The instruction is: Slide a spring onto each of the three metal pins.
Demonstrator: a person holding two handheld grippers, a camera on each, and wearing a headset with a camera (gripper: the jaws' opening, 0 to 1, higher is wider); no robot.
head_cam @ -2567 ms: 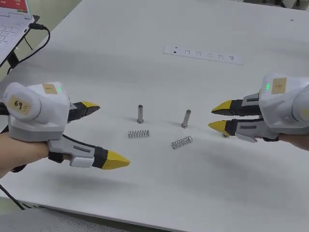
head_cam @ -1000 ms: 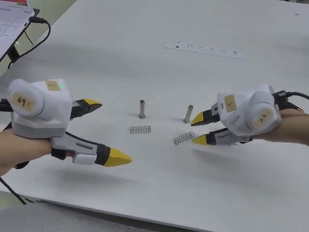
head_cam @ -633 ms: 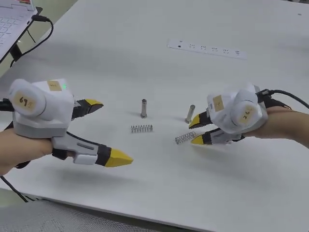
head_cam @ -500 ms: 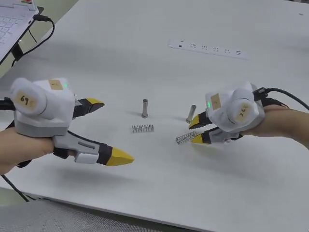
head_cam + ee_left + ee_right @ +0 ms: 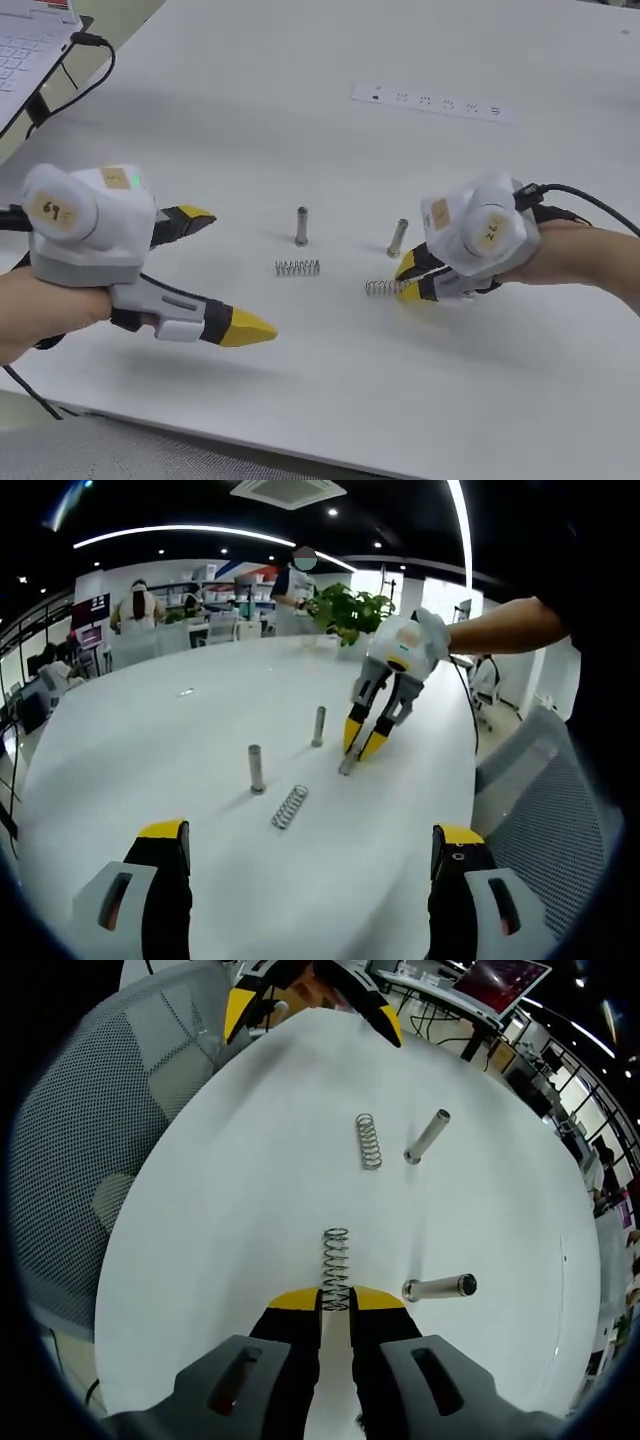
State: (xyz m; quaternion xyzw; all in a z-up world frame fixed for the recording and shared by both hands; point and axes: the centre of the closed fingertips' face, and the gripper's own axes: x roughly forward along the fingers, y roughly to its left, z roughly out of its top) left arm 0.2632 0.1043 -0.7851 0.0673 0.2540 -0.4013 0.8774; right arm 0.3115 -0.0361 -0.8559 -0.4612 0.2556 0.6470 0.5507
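The right hand-held gripper (image 5: 336, 1300) clamps only one end of the spring (image 5: 336, 1255) beside the metal pin (image 5: 438, 1286), so the spring may pivot free.

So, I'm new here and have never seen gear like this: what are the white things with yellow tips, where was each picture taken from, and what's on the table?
That is no robot: a person holds a hand-held gripper in each hand. The wide picture comes from a headset camera looking down at the white table. Each round picture comes from a camera riding on one of them, looking along its jaws. The left hand-held gripper is wide open and holds nothing. The right hand-held gripper pinches one end of a spring that lies on the table. A second spring lies loose near two standing metal pins. Farther back are a power strip and a laptop.
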